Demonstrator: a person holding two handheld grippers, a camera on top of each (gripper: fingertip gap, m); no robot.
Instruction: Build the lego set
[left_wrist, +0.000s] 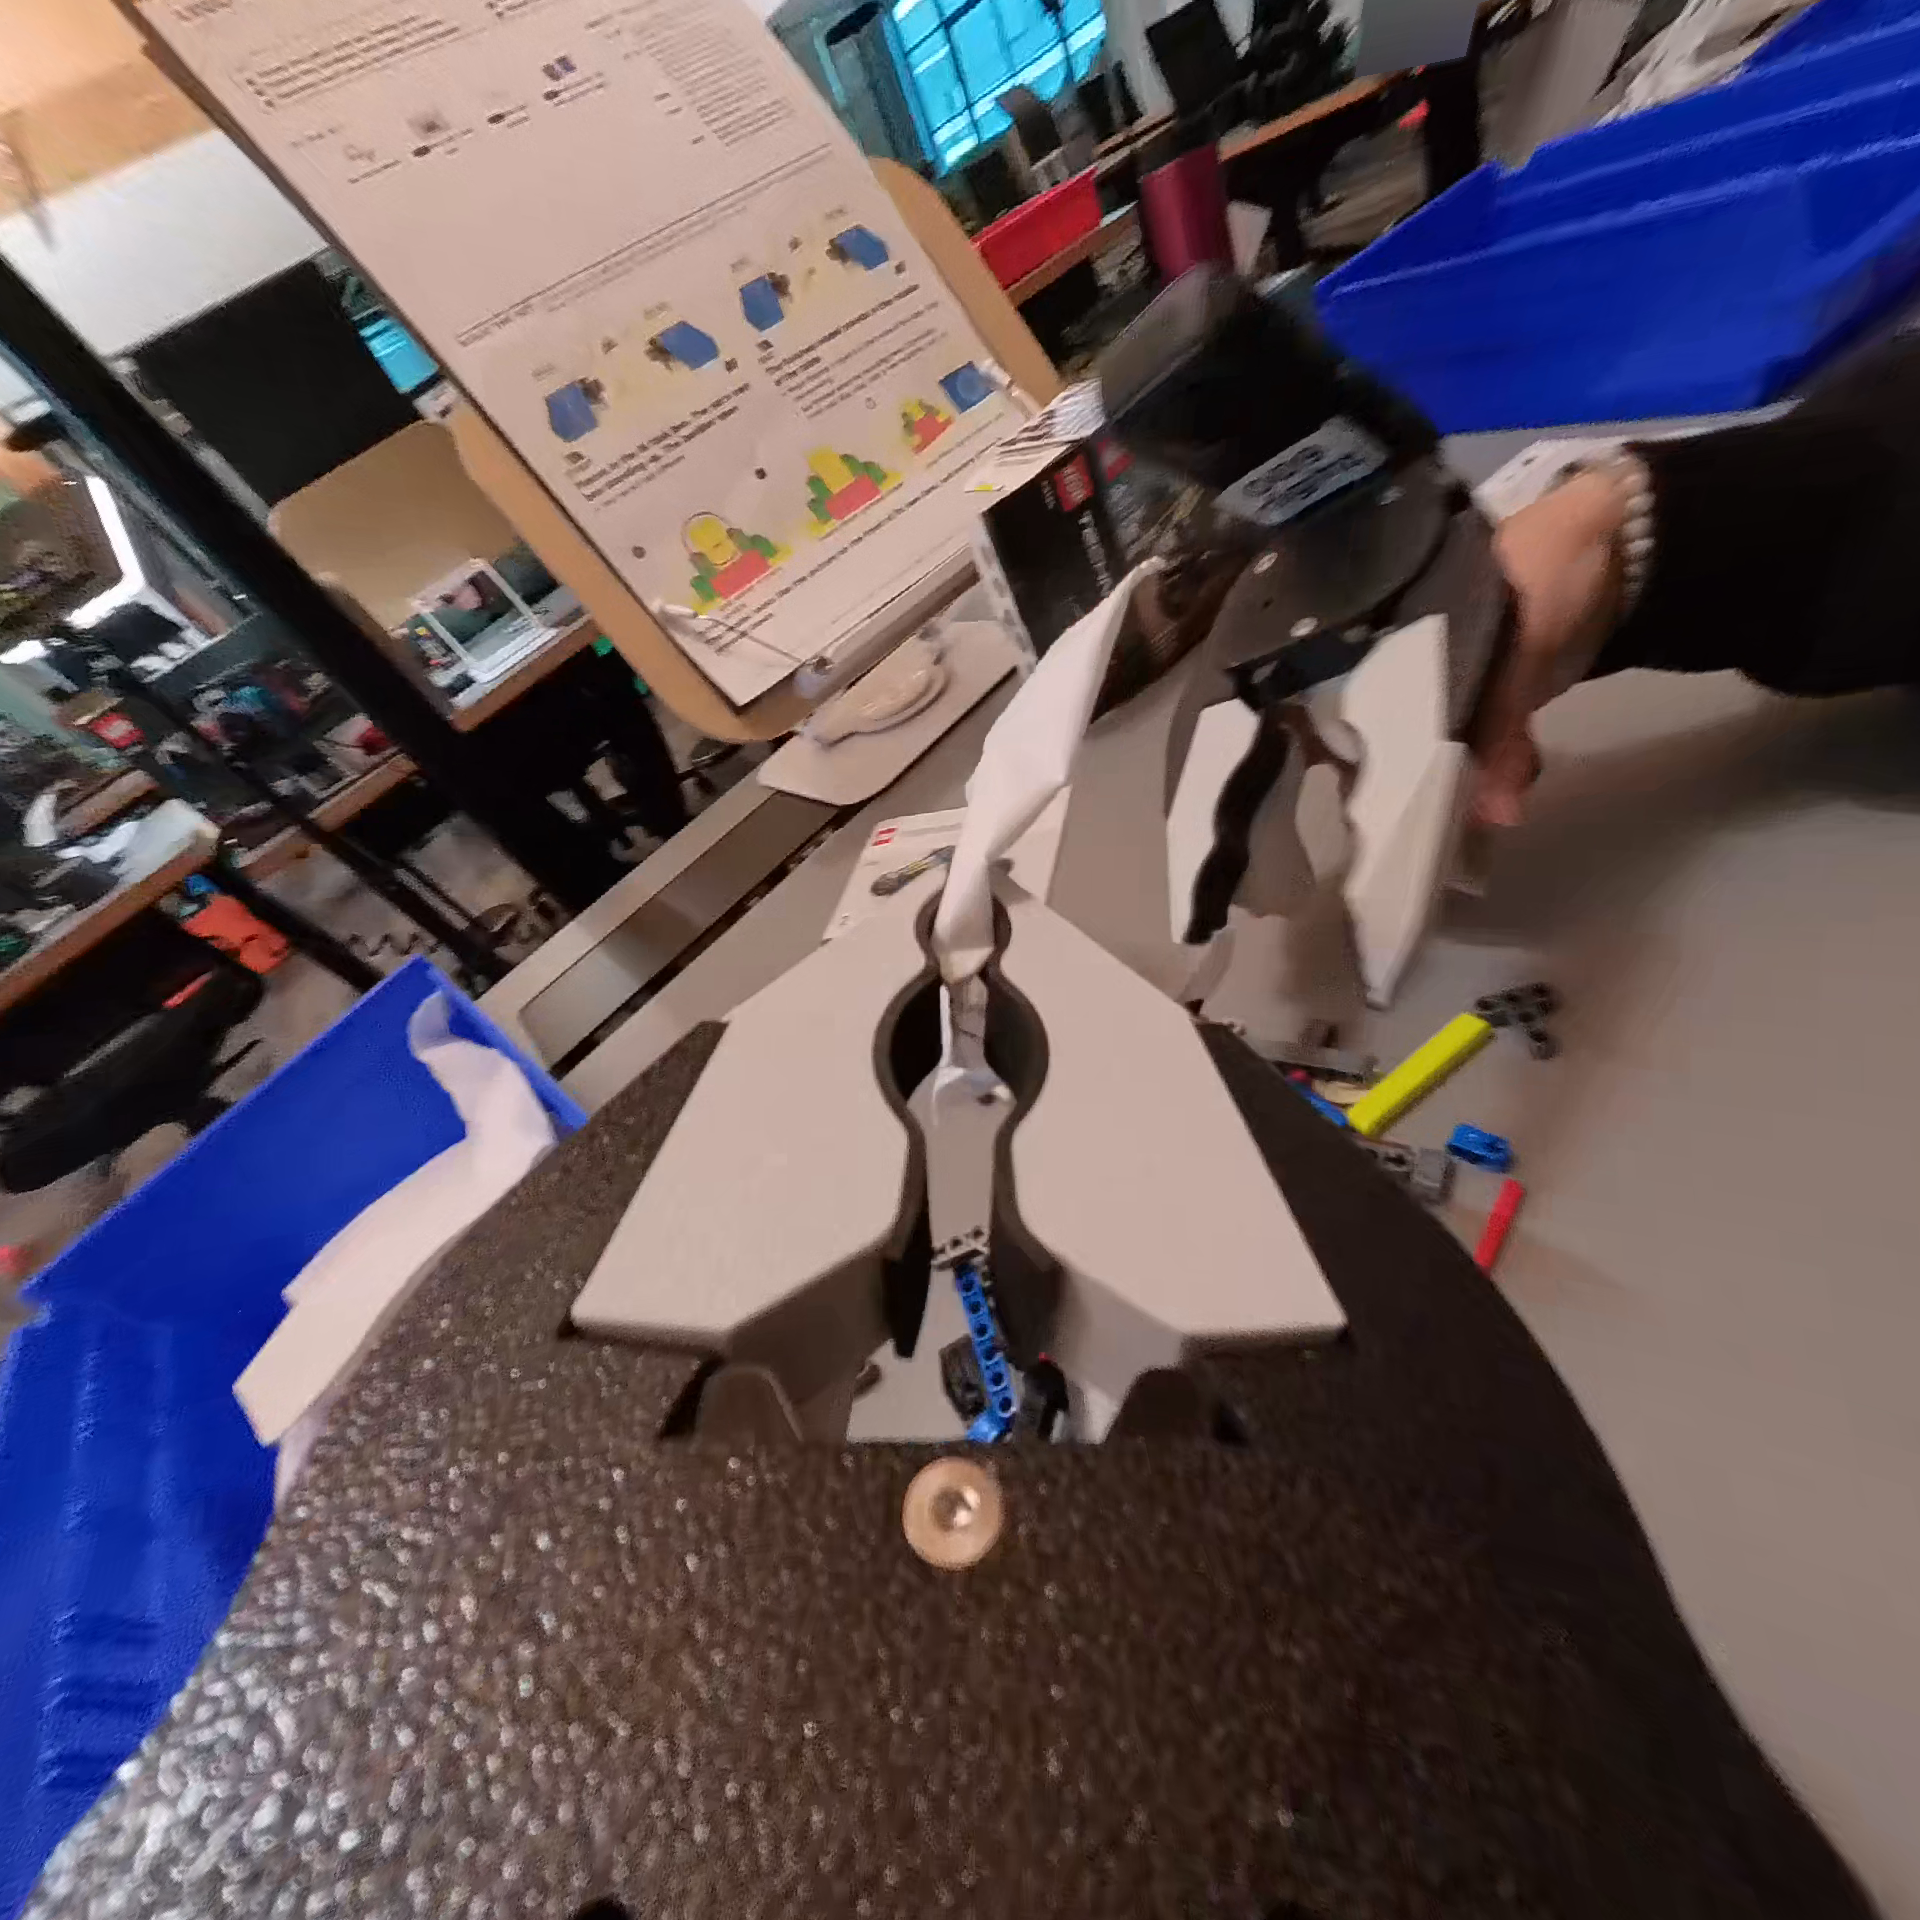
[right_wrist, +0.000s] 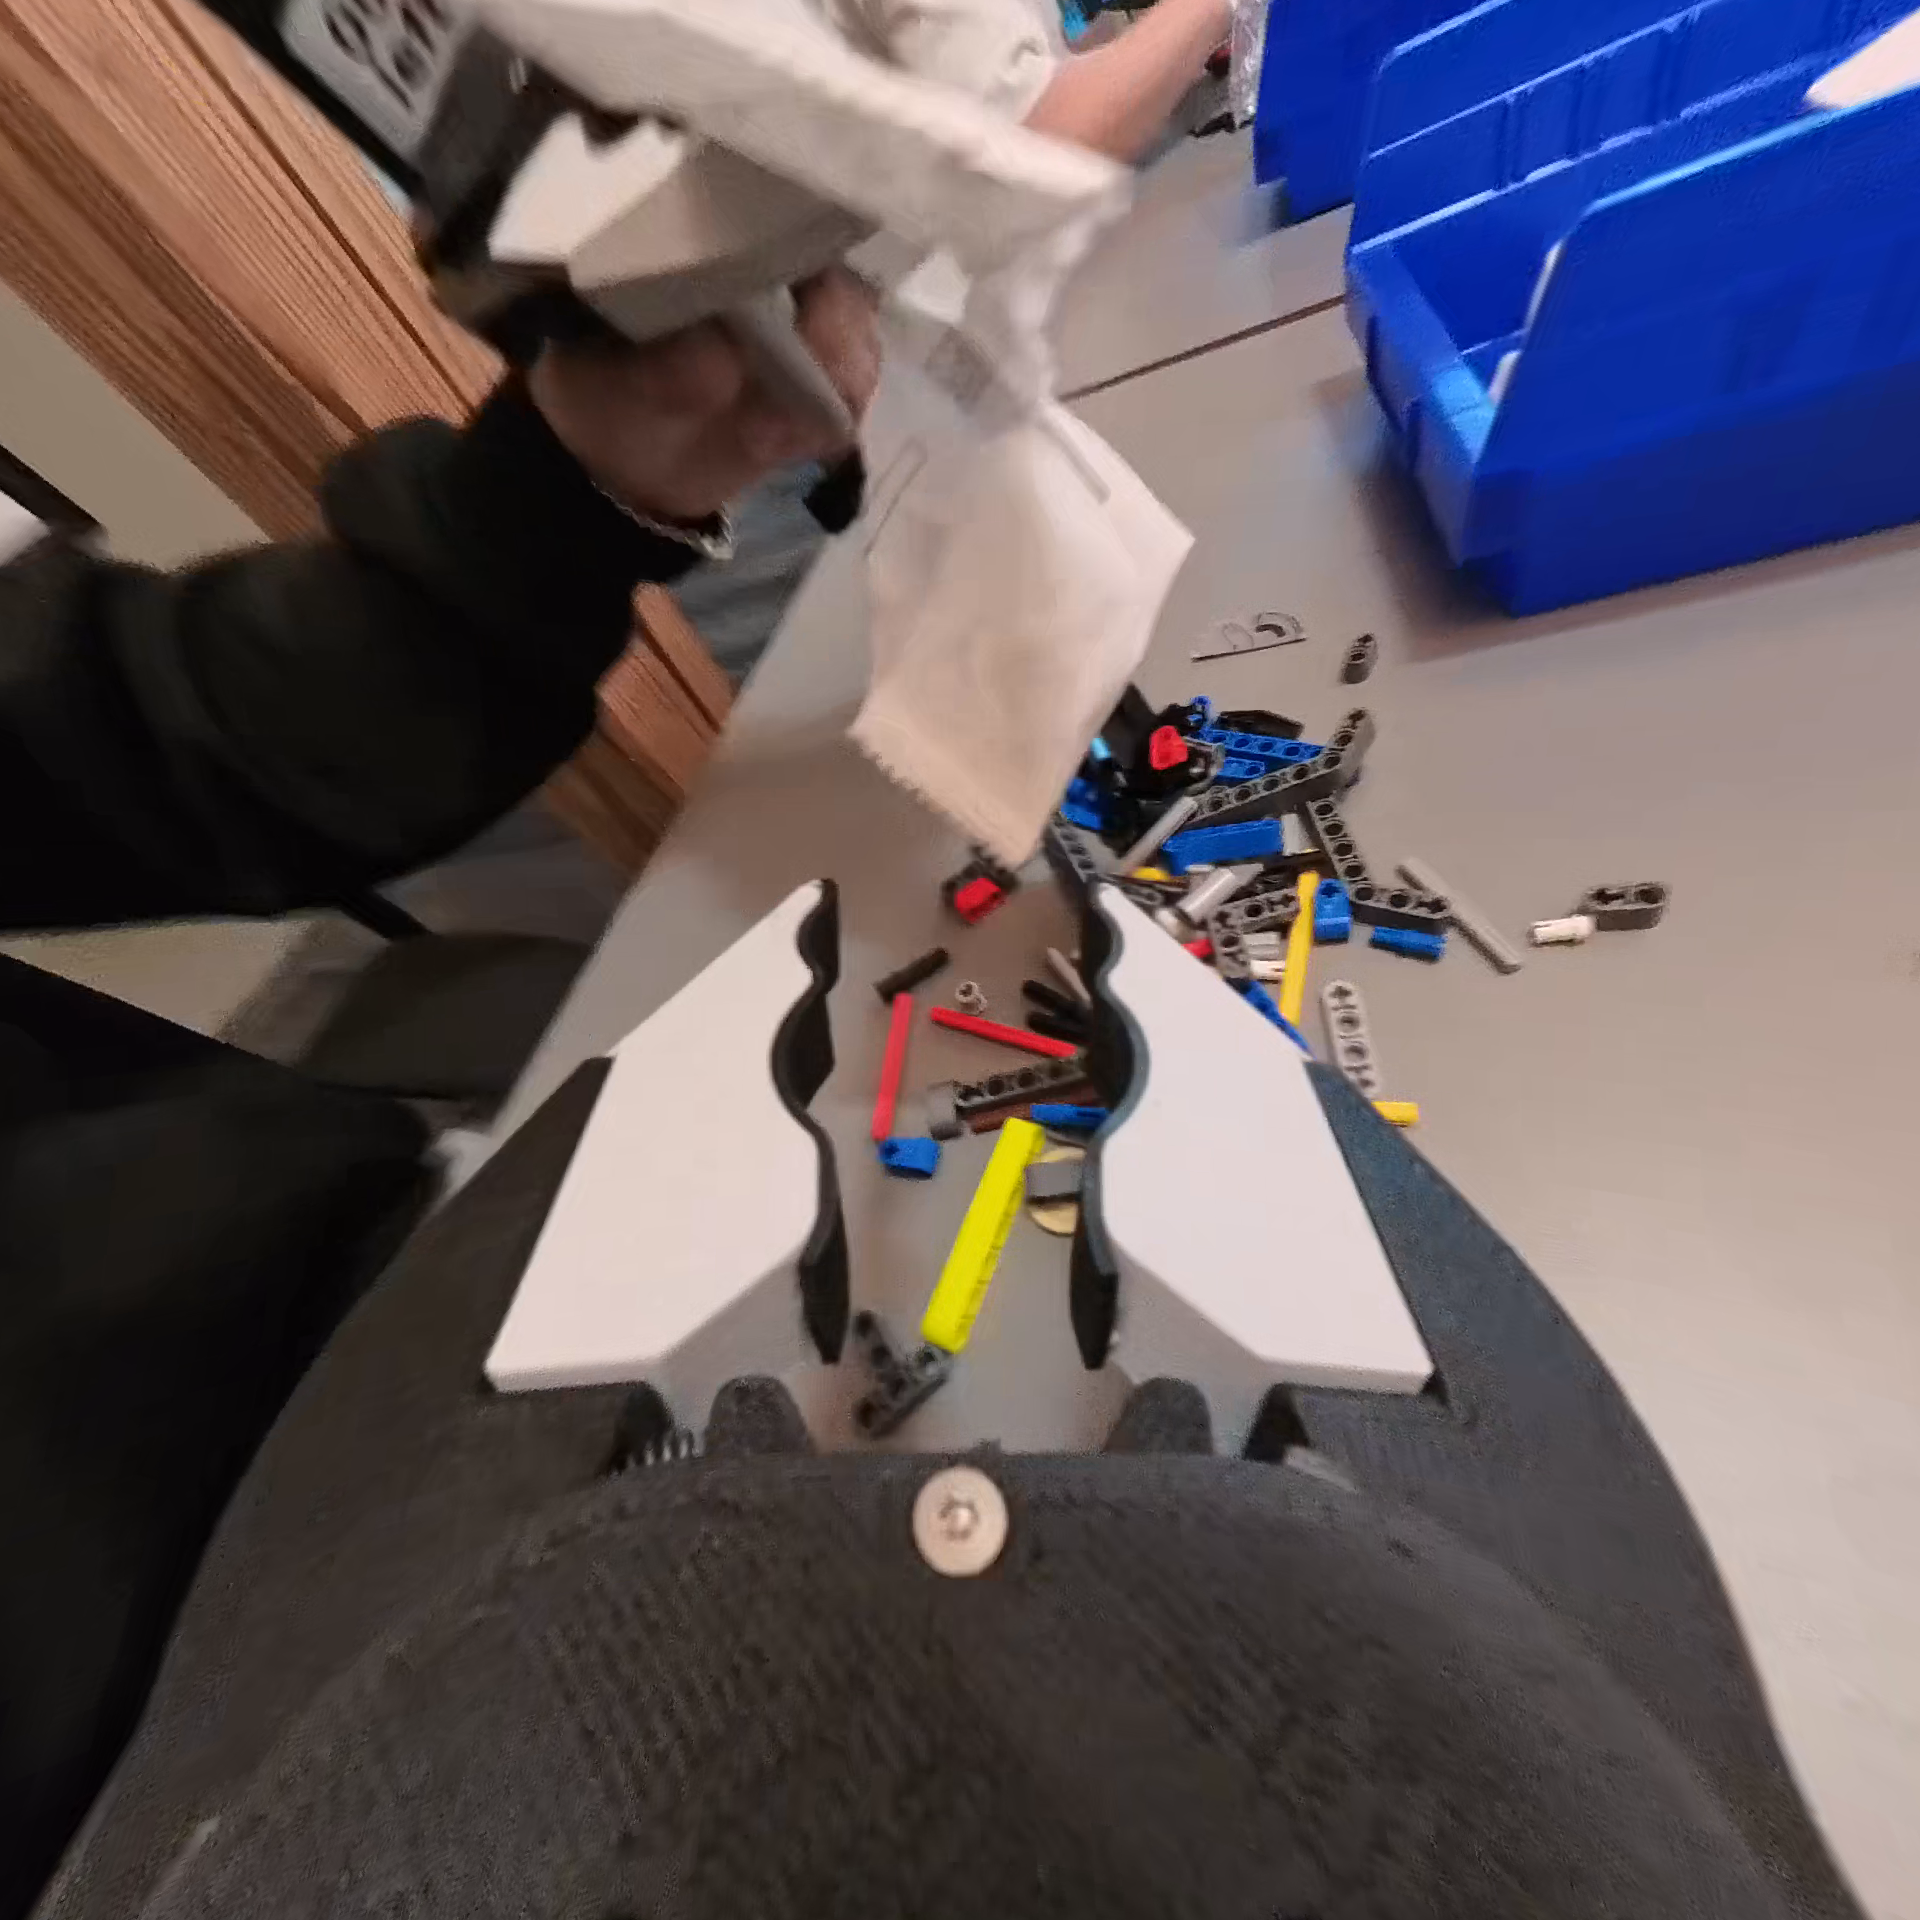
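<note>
Left wrist view: our left gripper (left_wrist: 961, 997) has its fingers pinched nearly together on a twisted corner of the white bag (left_wrist: 1023, 758), which trails up toward the right gripper (left_wrist: 1320, 821). Through the gap near the finger roots we glimpse a blue beam (left_wrist: 977, 1340) on the counter (left_wrist: 1714, 1039) below. Farther out lie a yellow beam (left_wrist: 1418, 1070) and a few loose parts; past them stand the set's box (left_wrist: 1060, 540) and an instruction board (left_wrist: 665, 312).

In the right wrist view, our right fingers stand wide apart and hold nothing, hanging over the parts pile (right_wrist: 1195, 904). The bag (right_wrist: 997, 644) hangs just above the pile's near edge.

What we judge could go wrong: the pinch is on thin, twisted paper, so it may slip or tear if we pull. If any pieces are left inside, a shake could fling them off the counter edge close by. The bag also may sweep pile pieces away as it swings.

Hard to tell: whether the bag is empty, since it is opaque. Both views are motion-blurred. The bag hides part of the pile, our own fingers cover more of it, and the blue bin (right_wrist: 1662, 364) contents are out of sight.
</note>
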